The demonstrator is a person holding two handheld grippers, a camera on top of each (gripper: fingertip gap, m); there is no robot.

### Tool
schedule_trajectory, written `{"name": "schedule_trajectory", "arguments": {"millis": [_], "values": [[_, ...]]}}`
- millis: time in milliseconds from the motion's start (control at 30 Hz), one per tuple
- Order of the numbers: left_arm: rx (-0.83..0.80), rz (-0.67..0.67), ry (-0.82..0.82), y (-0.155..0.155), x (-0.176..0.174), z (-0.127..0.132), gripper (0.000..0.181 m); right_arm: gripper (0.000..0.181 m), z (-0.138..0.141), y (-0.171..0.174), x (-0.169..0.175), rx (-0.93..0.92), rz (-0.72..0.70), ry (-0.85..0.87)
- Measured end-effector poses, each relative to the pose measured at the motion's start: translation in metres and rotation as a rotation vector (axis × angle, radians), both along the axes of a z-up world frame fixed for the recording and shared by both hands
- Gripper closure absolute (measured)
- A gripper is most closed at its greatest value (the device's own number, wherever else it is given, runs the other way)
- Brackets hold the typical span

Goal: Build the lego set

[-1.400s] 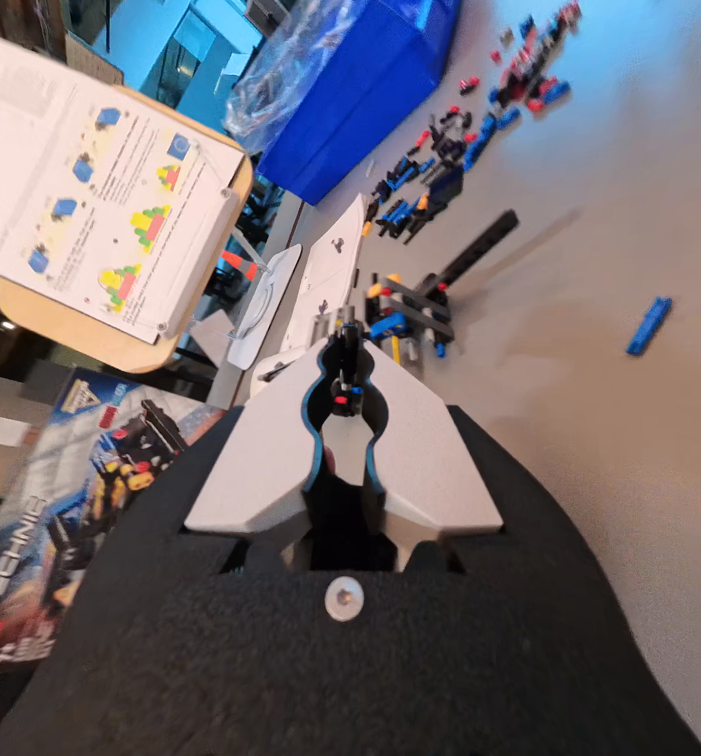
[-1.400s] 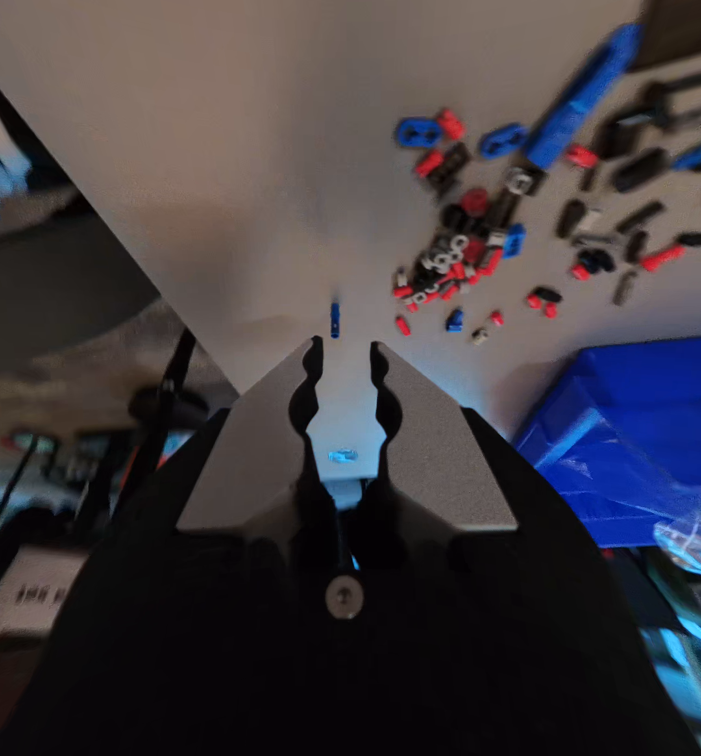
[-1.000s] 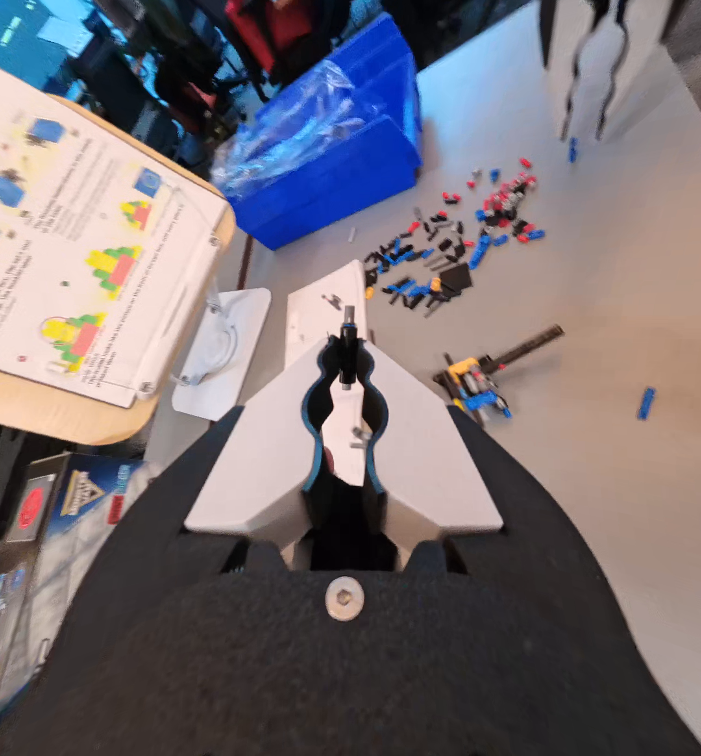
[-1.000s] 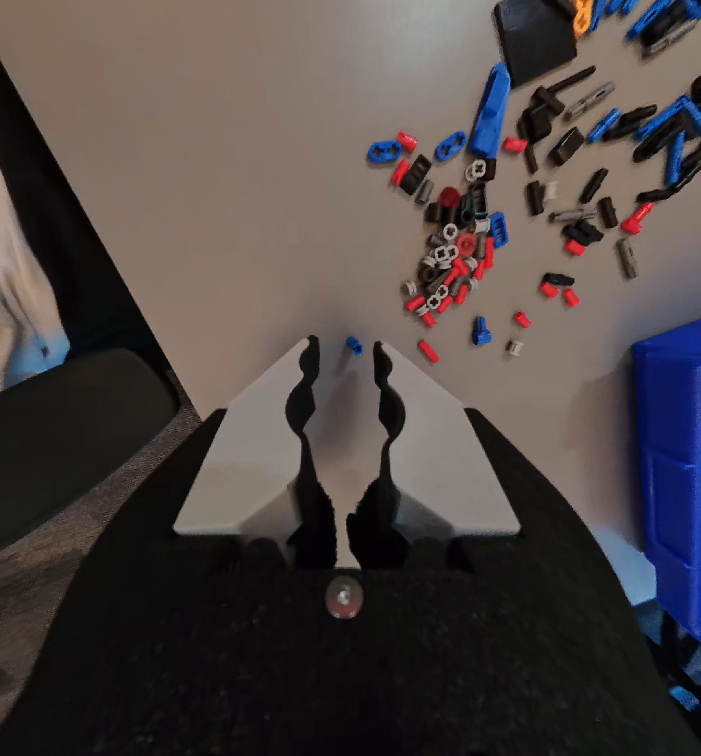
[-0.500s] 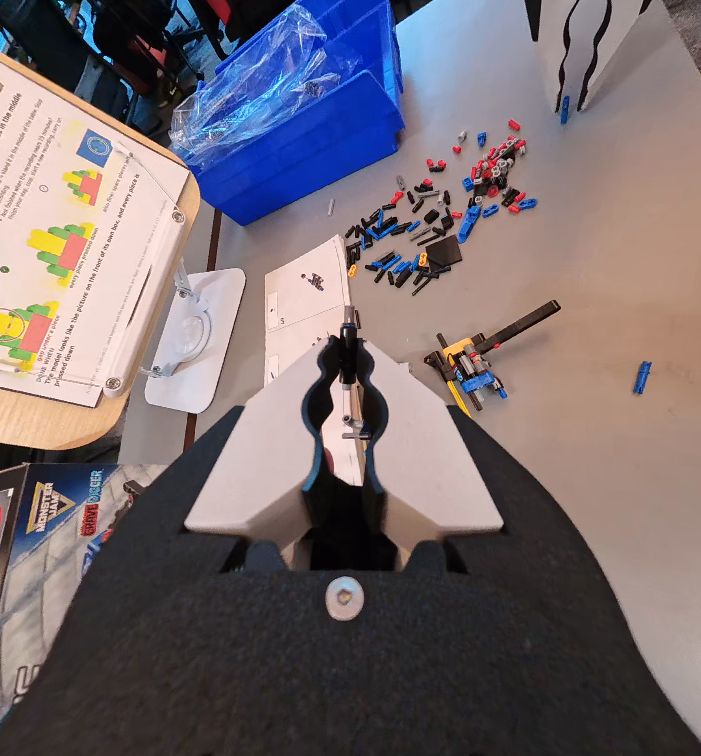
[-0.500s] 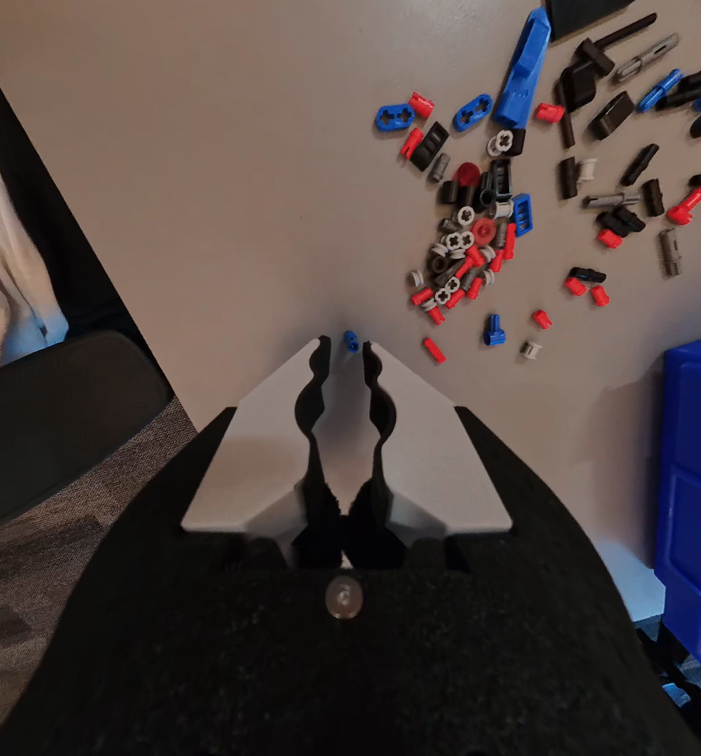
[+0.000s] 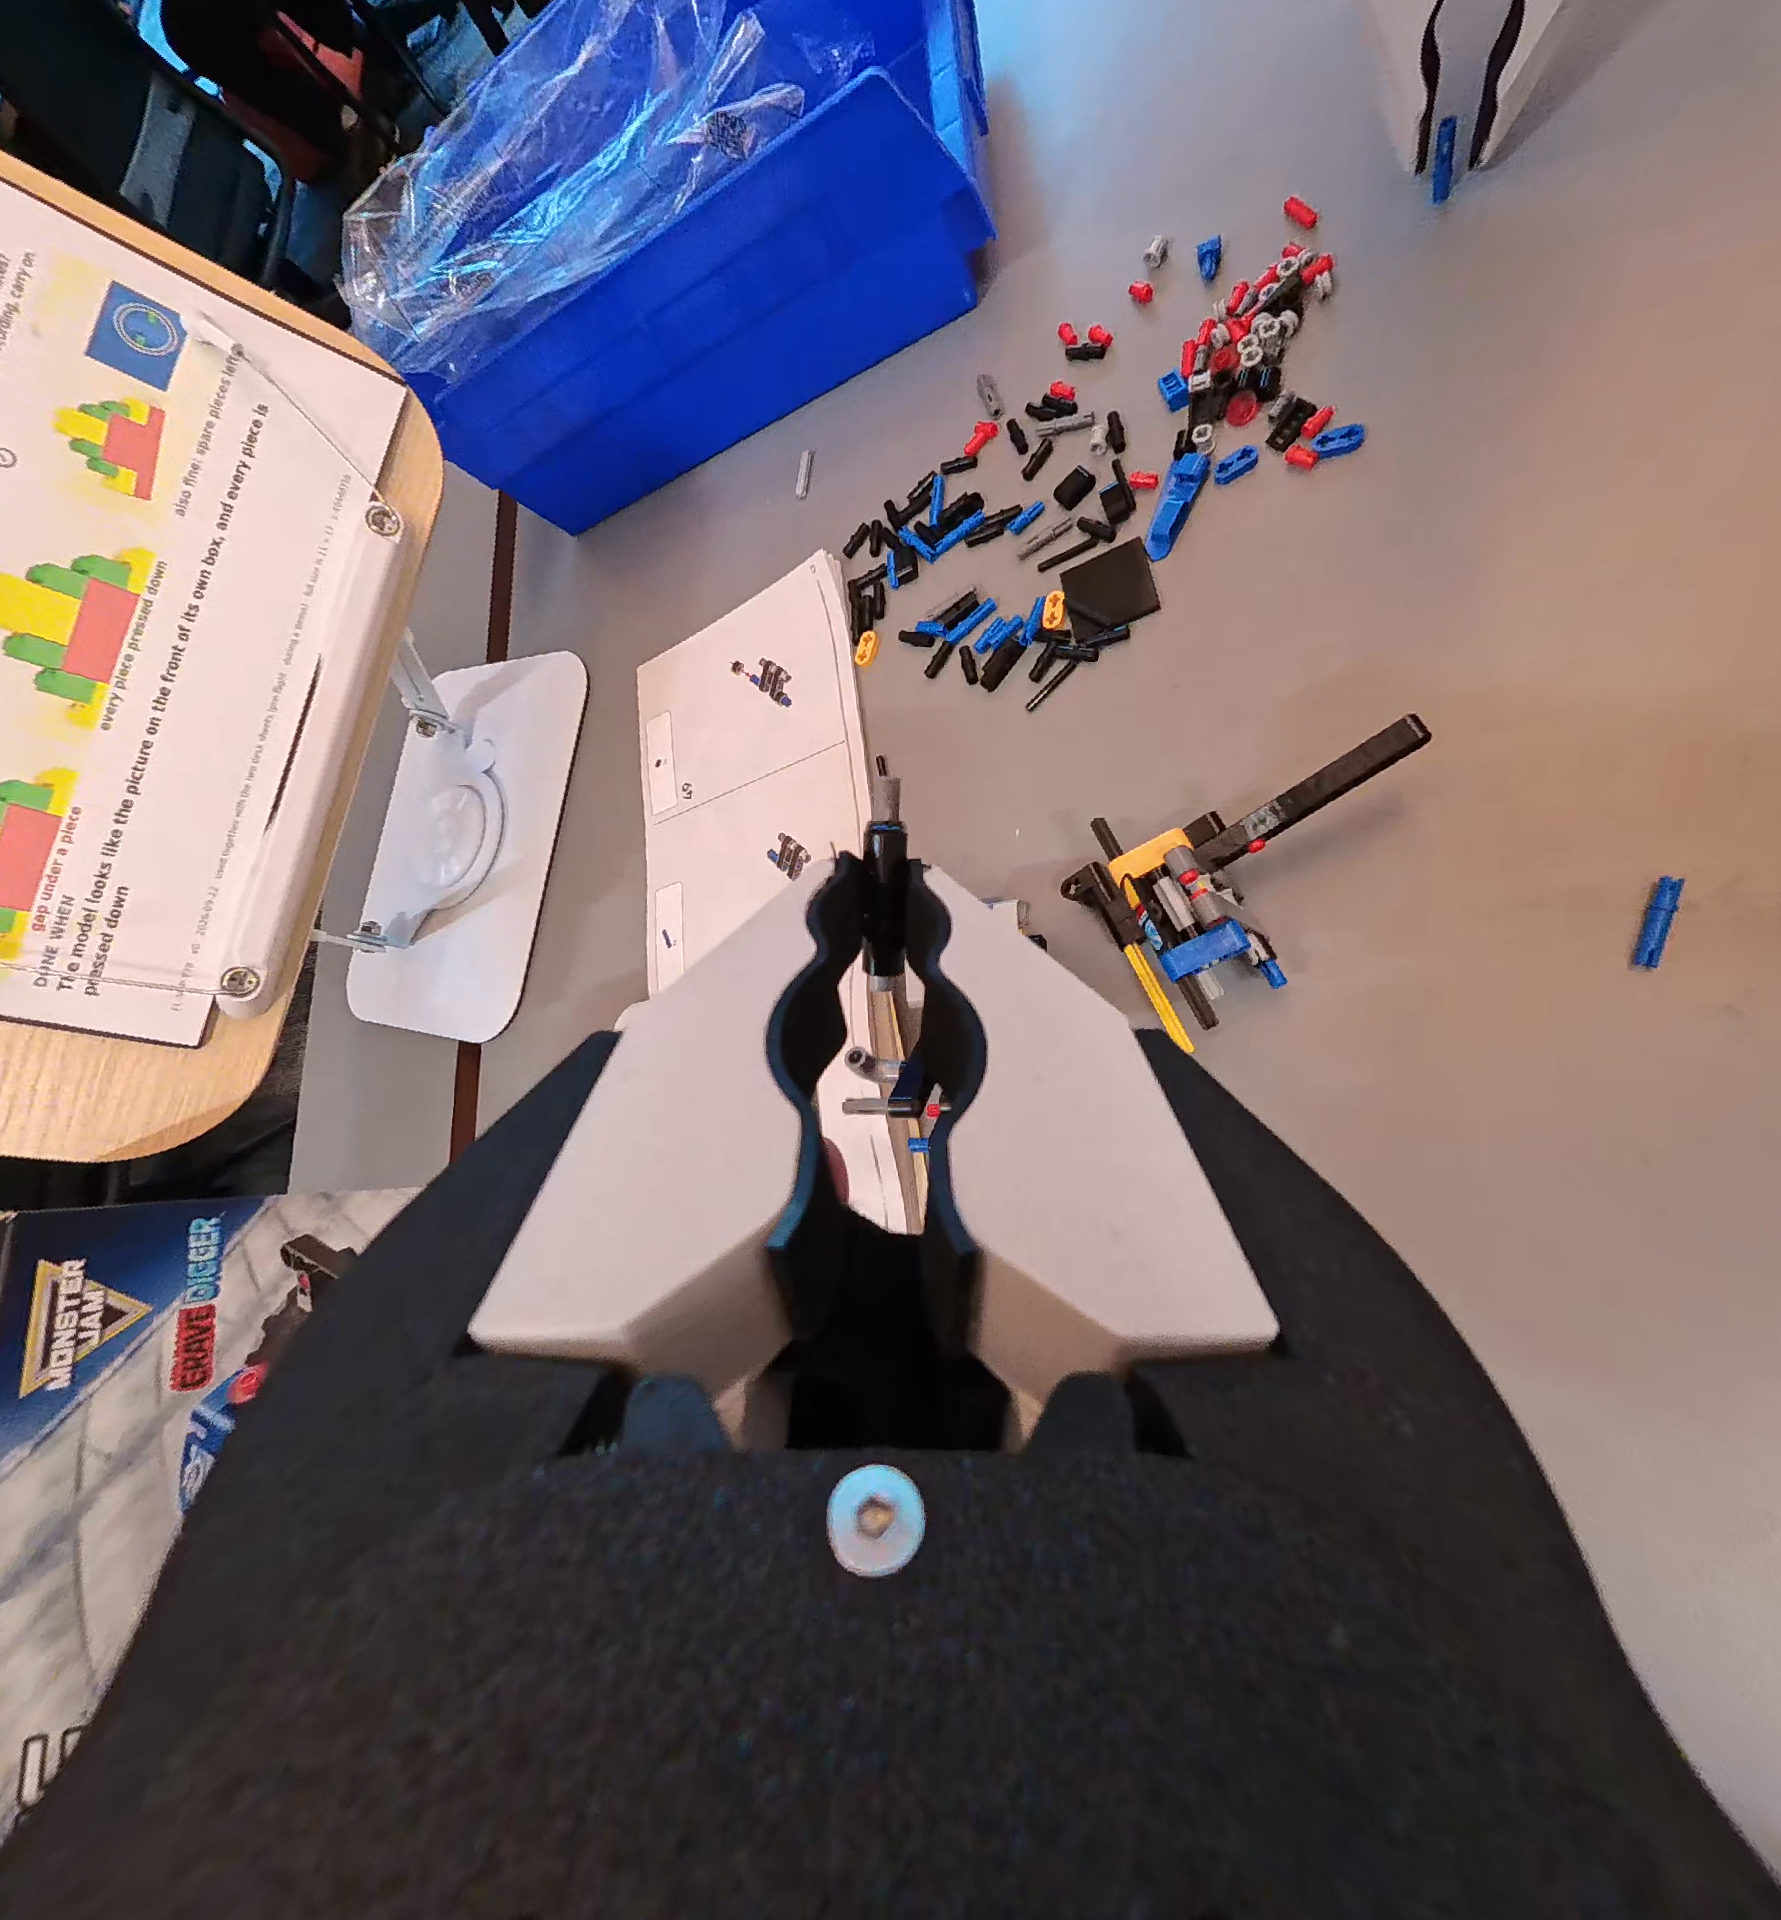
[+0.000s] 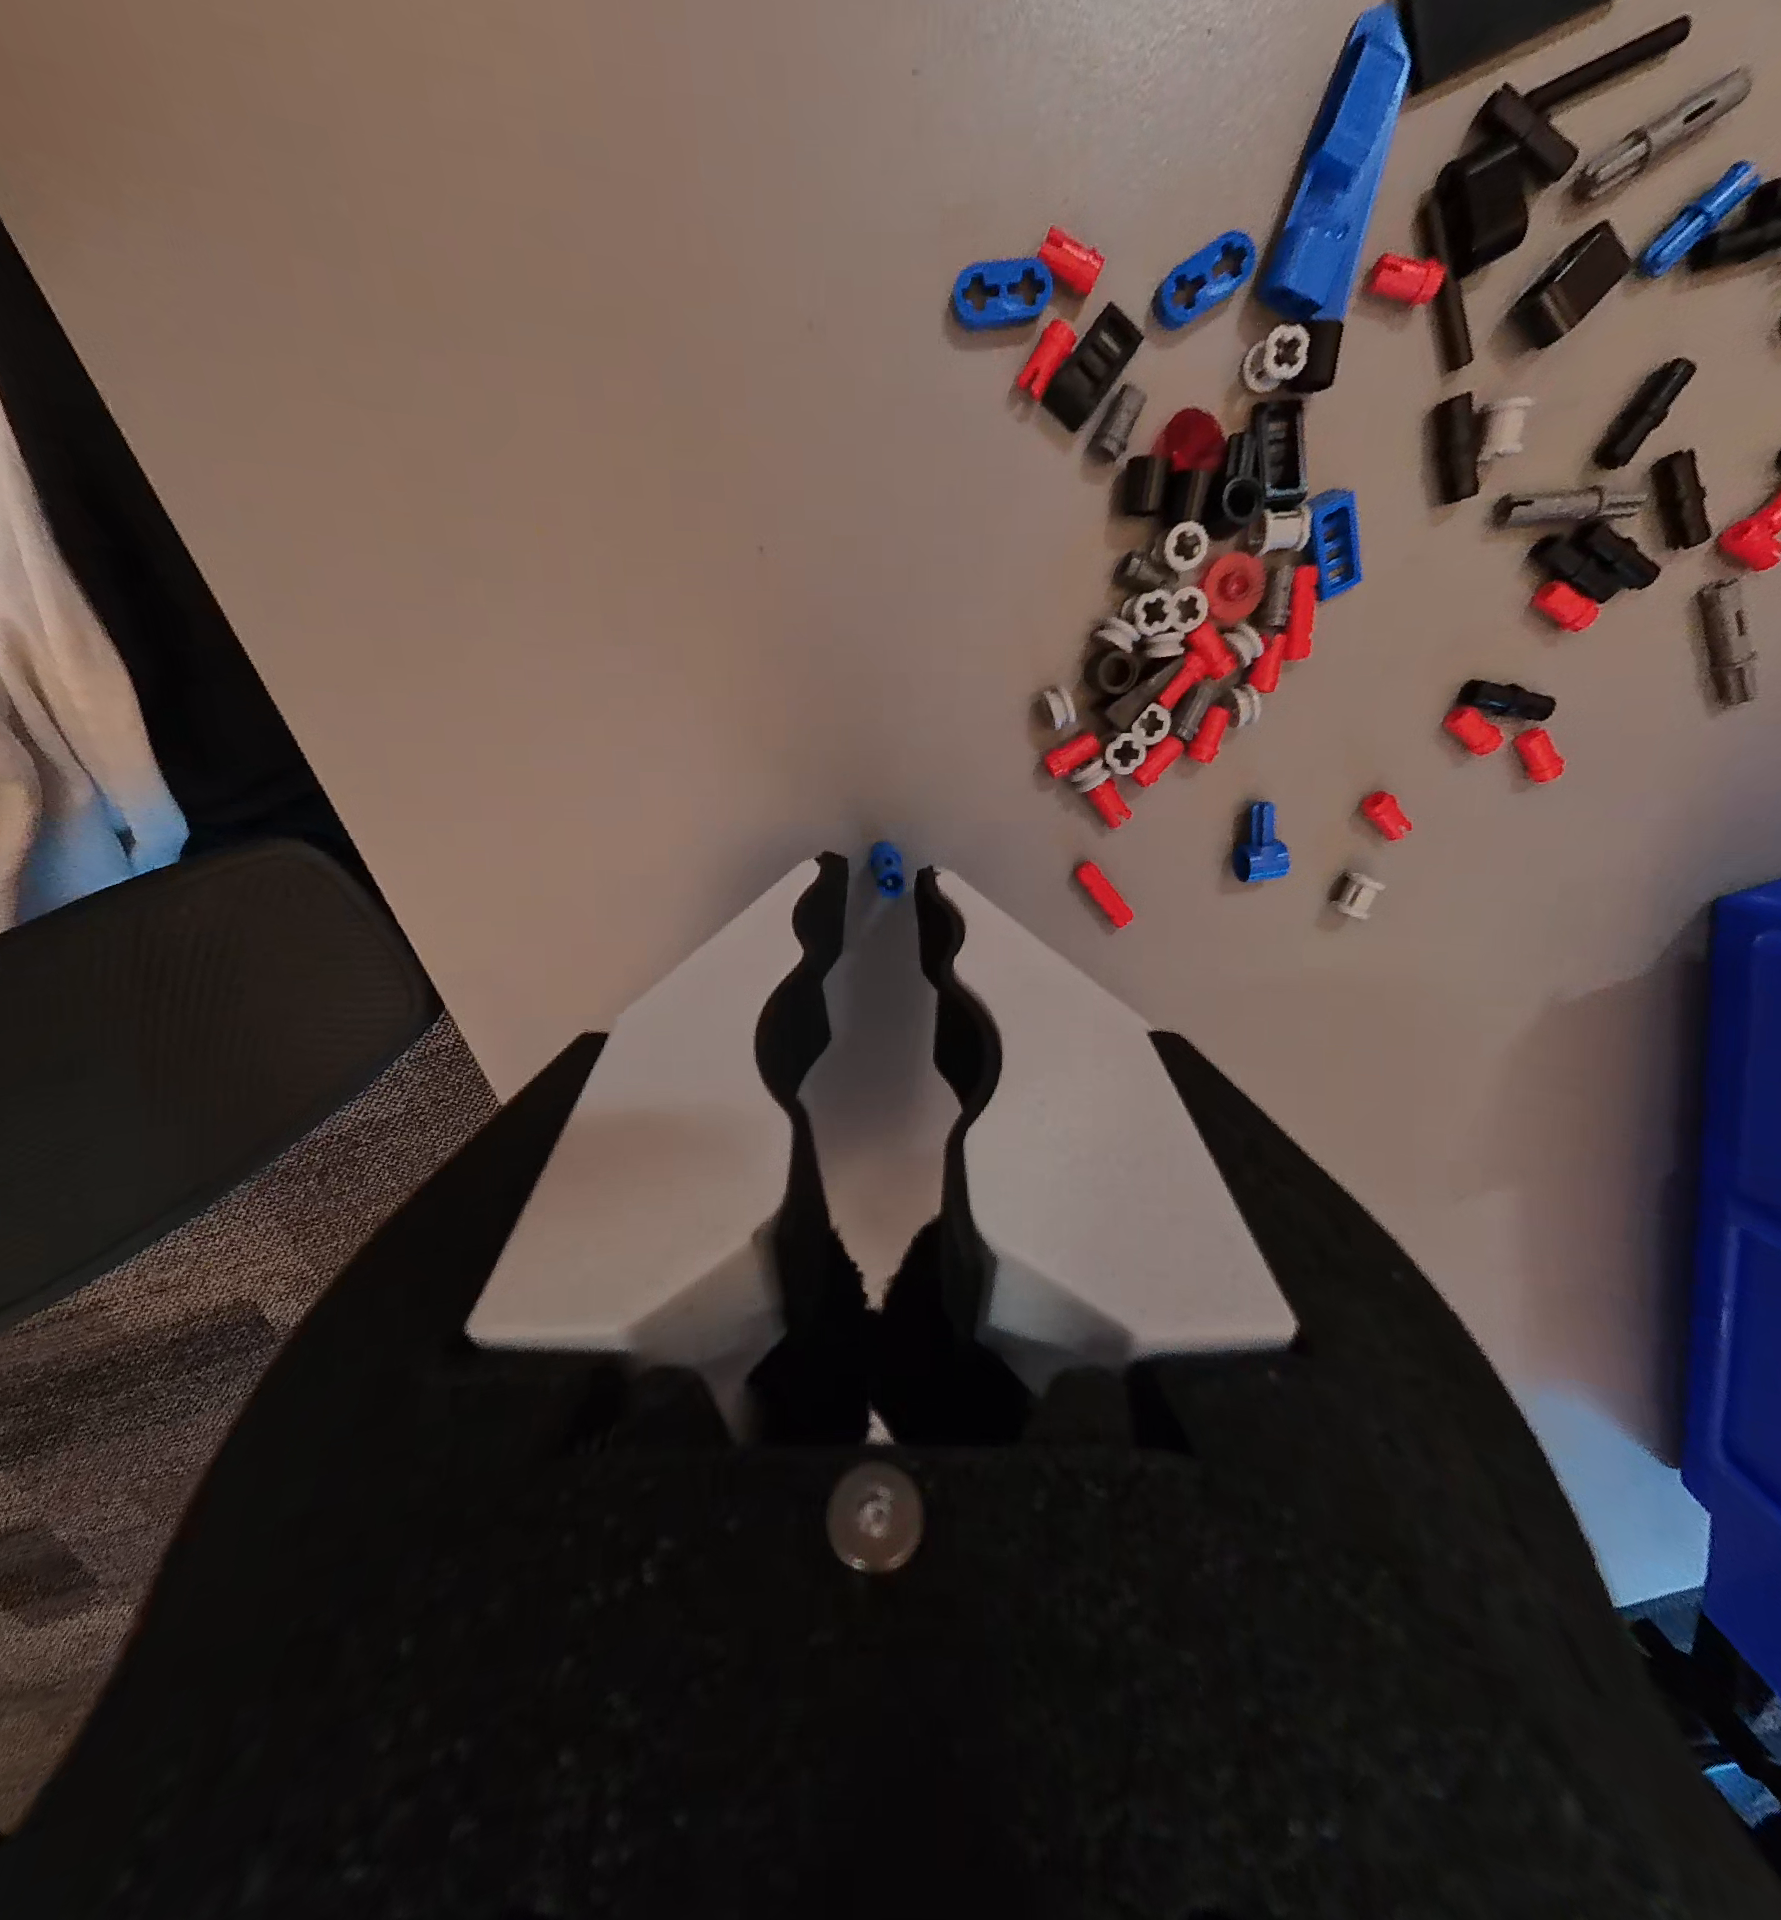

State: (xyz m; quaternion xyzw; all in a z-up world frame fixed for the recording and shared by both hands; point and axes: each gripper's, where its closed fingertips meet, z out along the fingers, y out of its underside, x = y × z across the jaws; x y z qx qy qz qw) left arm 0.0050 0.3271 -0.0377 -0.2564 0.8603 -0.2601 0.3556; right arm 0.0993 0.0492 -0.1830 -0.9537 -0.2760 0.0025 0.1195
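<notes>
My left gripper (image 7: pixel 884 883) is shut on a small black and grey axle piece (image 7: pixel 886 894) and holds it above the instruction booklet (image 7: pixel 751 717). The partly built yellow, black and blue assembly (image 7: pixel 1177 904) lies on the table to its right. My right gripper (image 8: pixel 878 875) is open by a narrow gap, with its tips on either side of a small blue pin (image 8: pixel 884 868) on the table. The tips do not touch the pin. The right gripper also shows in the left wrist view (image 7: pixel 1457 114) at the top right.
Loose red, grey, black and blue parts (image 8: pixel 1198 623) lie right of the right gripper and also show in the left wrist view (image 7: pixel 1073 520). A blue bin (image 7: pixel 699 312) stands at the back. A lone blue pin (image 7: pixel 1655 920), a sheet stand (image 7: pixel 138 623) and the set's box (image 7: pixel 86 1403) are also here. The left gripper's tips are roughly 35 cm from the right gripper's.
The right gripper has come down over the blue pin and its jaws have narrowed around it. The left gripper has risen and levelled, still holding its piece.
</notes>
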Motion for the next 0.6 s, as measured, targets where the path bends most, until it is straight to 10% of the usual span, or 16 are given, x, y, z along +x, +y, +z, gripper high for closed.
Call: {"name": "schedule_trajectory", "arguments": {"millis": [600], "values": [[0.014, 0.003, 0.001, 0.0015, 0.0006, -0.0021, 0.176, 0.175, -0.0042, 0.0024, -0.0005, -0.01, 0.003, 0.012]]}}
